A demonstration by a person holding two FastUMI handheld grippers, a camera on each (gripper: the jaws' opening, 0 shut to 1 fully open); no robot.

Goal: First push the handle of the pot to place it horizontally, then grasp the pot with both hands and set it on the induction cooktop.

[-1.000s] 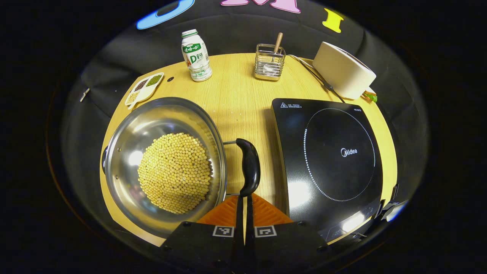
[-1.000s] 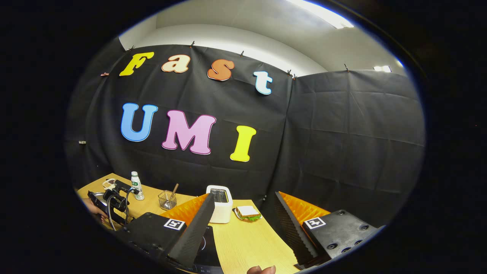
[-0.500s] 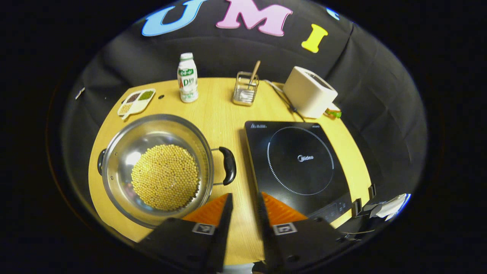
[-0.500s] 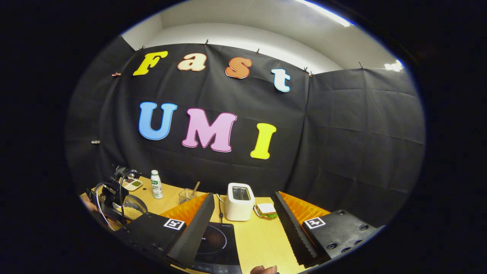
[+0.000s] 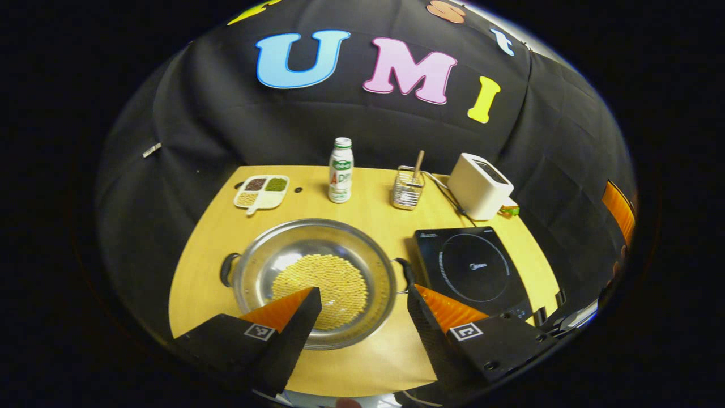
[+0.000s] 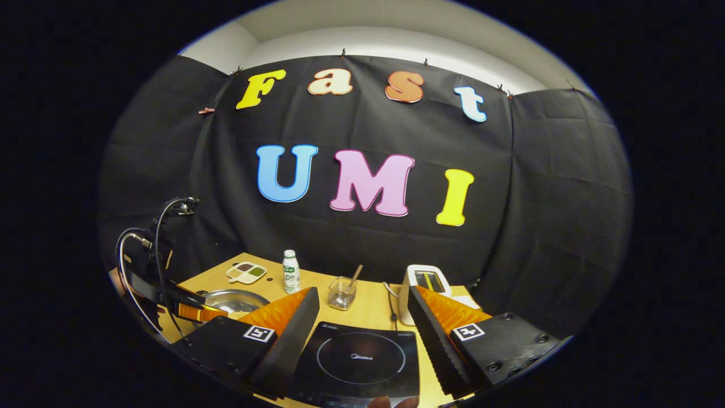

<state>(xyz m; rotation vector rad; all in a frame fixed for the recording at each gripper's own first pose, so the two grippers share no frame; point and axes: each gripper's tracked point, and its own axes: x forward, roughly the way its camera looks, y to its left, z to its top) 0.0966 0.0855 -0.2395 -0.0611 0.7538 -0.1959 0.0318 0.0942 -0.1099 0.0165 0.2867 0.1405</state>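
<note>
A steel pot (image 5: 314,255) holding yellow beans sits on the wooden table (image 5: 209,238), with a black handle (image 5: 228,268) on its left and another (image 5: 405,269) on its right. The black induction cooktop (image 5: 473,269) lies just right of it. My left gripper (image 5: 362,300) hovers open above the pot's near rim, touching nothing. In the right gripper view, my right gripper (image 6: 362,294) is open over the cooktop (image 6: 359,357), holding nothing. The pot (image 6: 235,300) and the left gripper (image 6: 187,309) are at the left there.
Along the table's back stand a divided dish of beans (image 5: 261,191), a white bottle (image 5: 340,178), a wire basket with a wooden stick (image 5: 408,190) and a white toaster (image 5: 480,186) with its cable. A sandwich peeks out behind the toaster.
My left gripper, shut at the pot's right handle a second ago, has drawn back, risen and opened wide. The right gripper has swung left, bringing the cooktop between its fingers.
</note>
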